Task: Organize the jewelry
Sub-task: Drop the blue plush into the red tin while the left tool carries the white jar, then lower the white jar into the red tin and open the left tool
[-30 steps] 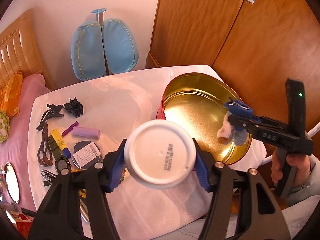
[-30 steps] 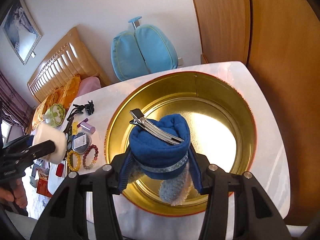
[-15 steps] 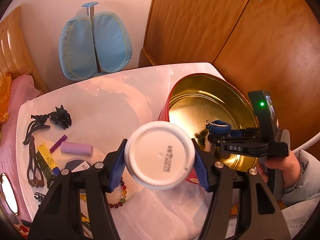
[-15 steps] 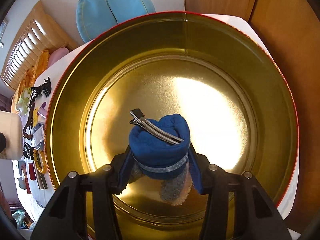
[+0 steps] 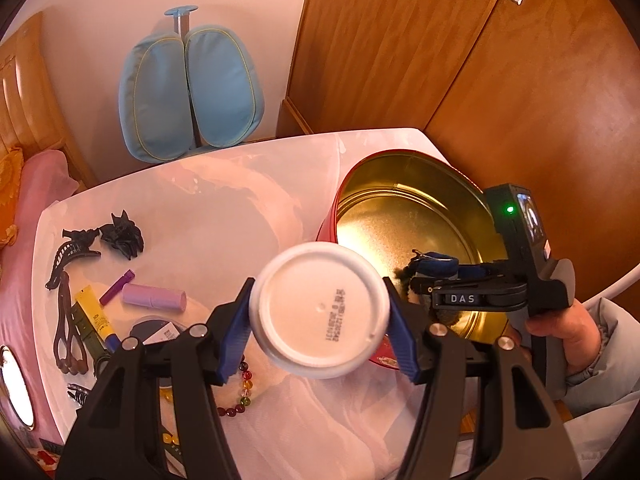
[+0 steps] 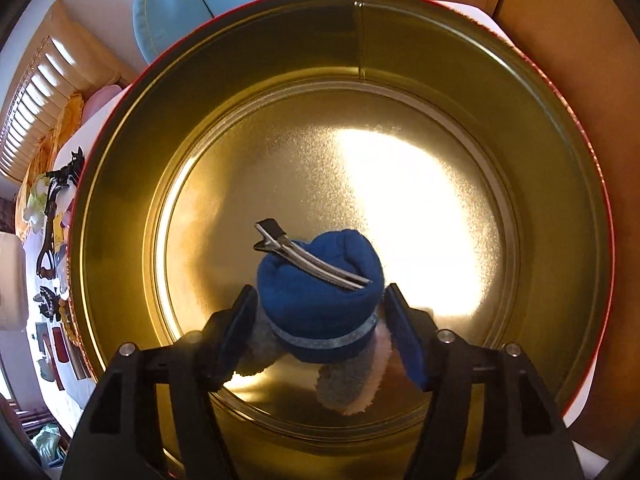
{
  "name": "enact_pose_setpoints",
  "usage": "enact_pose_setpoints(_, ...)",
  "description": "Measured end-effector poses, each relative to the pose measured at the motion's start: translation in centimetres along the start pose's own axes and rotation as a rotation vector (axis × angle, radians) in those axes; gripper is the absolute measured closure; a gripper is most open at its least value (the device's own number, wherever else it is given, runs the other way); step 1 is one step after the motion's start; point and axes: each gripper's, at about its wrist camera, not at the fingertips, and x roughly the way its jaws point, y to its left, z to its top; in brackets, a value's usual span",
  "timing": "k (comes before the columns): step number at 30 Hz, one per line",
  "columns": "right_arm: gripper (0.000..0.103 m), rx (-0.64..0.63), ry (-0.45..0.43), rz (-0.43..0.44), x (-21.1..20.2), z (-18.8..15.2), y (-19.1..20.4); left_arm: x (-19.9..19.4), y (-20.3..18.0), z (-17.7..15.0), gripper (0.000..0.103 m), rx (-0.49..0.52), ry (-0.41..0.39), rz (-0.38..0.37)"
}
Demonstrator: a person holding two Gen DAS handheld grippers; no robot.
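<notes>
The blue plush hair clip (image 6: 318, 312), a fuzzy bundle with one metal alligator clip across its top, sits between the blue pads of the right tool (image 6: 320, 334) low inside the gold-lined round tin (image 6: 360, 60); the pads look slightly parted from the plush on the right side, so I cannot tell whether it is gripped or just let go. The step in hand seems to be setting this clip down in the tin; the next move likely calls for spreading the pads fully and lifting straight up without dragging the plush. Nearest in the left view, the left tool (image 5: 320, 320) is clamped on one white jar (image 5: 320, 314), held bottom-forward above the worktop (image 5: 224, 200). Beneath it lies one beaded bracelet (image 5: 240, 396) in mixed colours. Farther left I count one lilac tube (image 5: 154, 298), one small purple stick (image 5: 117, 287), one yellow tube (image 5: 94, 312), one brown hair clip (image 5: 66, 336), and two black claw clips (image 5: 122, 234) toward the far left edge. Only one tin is present.
</notes>
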Motion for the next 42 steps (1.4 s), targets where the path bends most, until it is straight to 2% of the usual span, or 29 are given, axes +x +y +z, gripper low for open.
enact_pose_setpoints(2, 0.01, 0.015, -0.054, 0.016, -1.4, -0.1, -0.2, -0.3, 0.1, -0.2, 0.043, -0.006, -0.005, 0.007)
enact_pose_setpoints(5, 0.009, 0.026, -0.12, 0.037, -3.4, -0.6, -0.4, -0.7, -0.1, -0.3, 0.043, -0.006, -0.01, 0.014)
enact_pose_setpoints(8, 0.008, 0.036, -0.139, 0.052, -5.1, -1.3, -0.7, -0.9, -0.6, -0.3, 0.043, 0.005, -0.012, 0.018)
enact_pose_setpoints(12, 0.008, 0.043, -0.218, 0.084, -7.3, -3.4, -1.8, -1.0, -2.0, 0.1, 0.043, 0.038, -0.013, 0.013)
enact_pose_setpoints(16, 0.008, 0.044, -0.29, 0.081, -9.1, -4.3, -2.8, -0.3, -4.1, 1.3, 0.043, 0.089, -0.006, -0.026)
enact_pose_setpoints(19, 0.008, 0.037, -0.375, 0.083, -10.6, -5.3, -3.1, 0.6, -5.6, 2.5, 0.043, 0.129, -0.005, -0.06)
enact_pose_setpoints(22, 0.005, 0.001, -0.467, 0.08, -11.9, -6.5, -3.2, 1.7, -6.9, 3.4, 0.043, 0.178, -0.005, -0.08)
enact_pose_setpoints(25, 0.004, -0.049, -0.535, 0.041, -12.6, -7.5, -2.7, 3.6, -8.1, 4.5, 0.043, 0.23, 0.015, -0.104)
enact_pose_setpoints(29, 0.004, -0.076, -0.527, 0.006, -11.6, -7.8, -2.2, 7.7, -9.2, 5.8, 0.043, 0.265, 0.086, -0.121)
enact_pose_setpoints(35, 0.004, -0.034, -0.492, -0.006, -10.3, -8.1, -3.0, 14.3, -10.9, 7.3, 0.043, 0.308, 0.23, -0.094)
enact_pose_setpoints(42, 0.004, 0.013, -0.51, 0.007, -10.5, -8.1, -3.9, 17.5, -12.1, 9.1, 0.043, 0.354, 0.29, -0.054)
